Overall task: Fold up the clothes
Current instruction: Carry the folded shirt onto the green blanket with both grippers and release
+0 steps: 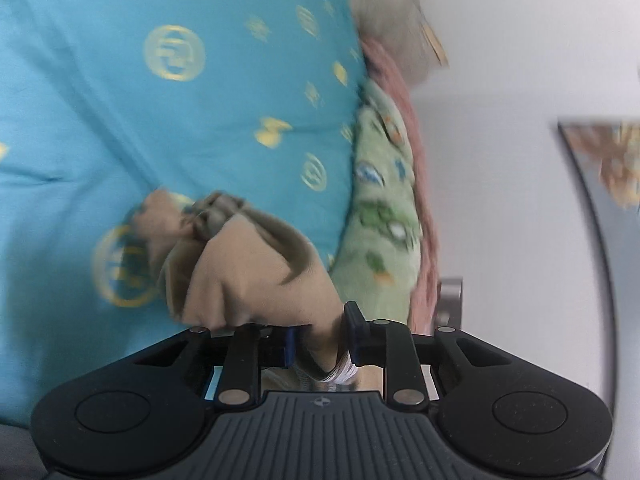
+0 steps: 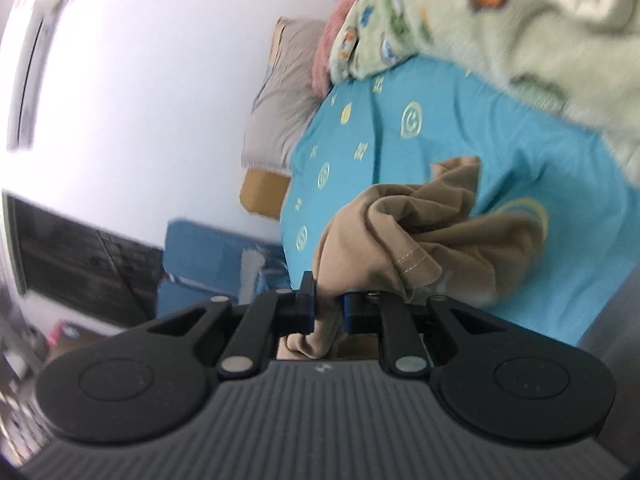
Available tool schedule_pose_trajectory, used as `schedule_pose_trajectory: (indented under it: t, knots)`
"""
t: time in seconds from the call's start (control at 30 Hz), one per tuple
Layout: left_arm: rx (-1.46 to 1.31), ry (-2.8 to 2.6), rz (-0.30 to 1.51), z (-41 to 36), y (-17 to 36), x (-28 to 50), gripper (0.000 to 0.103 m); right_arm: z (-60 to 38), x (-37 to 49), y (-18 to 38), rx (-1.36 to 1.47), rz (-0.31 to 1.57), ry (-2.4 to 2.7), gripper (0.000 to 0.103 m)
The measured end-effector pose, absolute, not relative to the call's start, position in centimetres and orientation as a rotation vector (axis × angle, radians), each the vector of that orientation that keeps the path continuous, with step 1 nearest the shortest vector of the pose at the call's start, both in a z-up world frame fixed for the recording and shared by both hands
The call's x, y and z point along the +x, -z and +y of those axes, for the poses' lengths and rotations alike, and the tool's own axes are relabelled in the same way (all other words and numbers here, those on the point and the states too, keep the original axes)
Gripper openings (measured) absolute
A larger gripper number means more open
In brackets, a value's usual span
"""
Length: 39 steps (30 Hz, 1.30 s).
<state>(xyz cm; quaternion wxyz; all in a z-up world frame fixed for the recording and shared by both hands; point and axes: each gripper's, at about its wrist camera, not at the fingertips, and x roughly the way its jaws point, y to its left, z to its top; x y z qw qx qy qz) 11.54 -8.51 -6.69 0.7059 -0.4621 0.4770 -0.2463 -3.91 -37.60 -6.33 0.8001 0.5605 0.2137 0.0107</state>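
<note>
While the left wrist view blurs a bit, the left gripper (image 1: pixel 320 338) at lower centre is clearly closed on a tan garment (image 1: pixel 240 264), w/ a white ribbed edge caught btwn the blue pads (image 1: pixel 354 332). That cloth bunches up from the jaws over the turquoise bedsheet (image 1: pixel 140 100); a green fleece blanket (image 1: pixel 380 208) sits right of centre.

Right wrist view: right gripper (image 2: pixel 328 312), lower centre, is likewise clamped on a fold of the same garment, which spills toward the right of frame, a stitched hem (image 2: pixel 416 260) showing. Bedsheet lies behind it, fleece in the upper right.

Judging by the drape, it's light, thin, floppy, w/ no stiffness, so it'll sag btwn grips. Best holds look like hem or corners, pulled taut; a mid-cloth pinch only bunches it.
</note>
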Motion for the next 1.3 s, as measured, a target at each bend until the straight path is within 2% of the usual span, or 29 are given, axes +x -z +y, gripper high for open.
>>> schedule_pose_trajectory:
  t: [0.23,0.33,0.53,0.67,0.83,0.93,1.03,1.13,1.2,1.3]
  knots:
    - [-0.893,0.671,1.114,-19.9,1.0,13.4,0.024,-48.8,-3.8,1.9,1.167,0.343,0.118,0.016]
    - [-0.871,0.767,1.054,-26.4,-1.7,15.8,0.023,-53.8,-1.7,-2.1,1.063,0.311,0.177,0.016]
    - [-0.813,0.940,0.934,-39.1,-6.4,20.0,0.024,-60.6,0.9,-10.5,0.832,0.121,0.278,0.016]
    - [-0.694,0.945,0.930,-43.3,-2.4,18.7,0.024,-63.0,-0.2,-7.3,0.799,0.104,0.375,0.016]
    - [-0.487,0.926,1.032,-44.2,6.1,16.1,0.024,-63.9,-2.2,2.7,0.870,0.317,0.468,0.016]
    - [-0.417,0.933,1.012,-43.9,9.0,14.8,0.027,-63.1,-3.7,6.7,0.898,0.379,0.474,0.016]
    - [-0.356,0.945,0.946,-43.6,8.8,14.2,0.033,-61.7,-4.8,7.3,0.853,0.365,0.472,0.018]
    - [-0.284,0.941,0.918,-43.2,6.9,13.9,0.049,-60.9,-4.7,5.8,0.800,0.401,0.509,0.019]
    - [-0.248,0.941,0.890,-42.6,5.1,13.1,0.070,-60.0,-4.7,4.6,0.762,0.427,0.536,0.019]
    - [-0.199,0.922,0.792,-40.8,2.1,11.4,0.094,-58.9,-6.0,2.4,0.731,0.417,0.551,0.019]
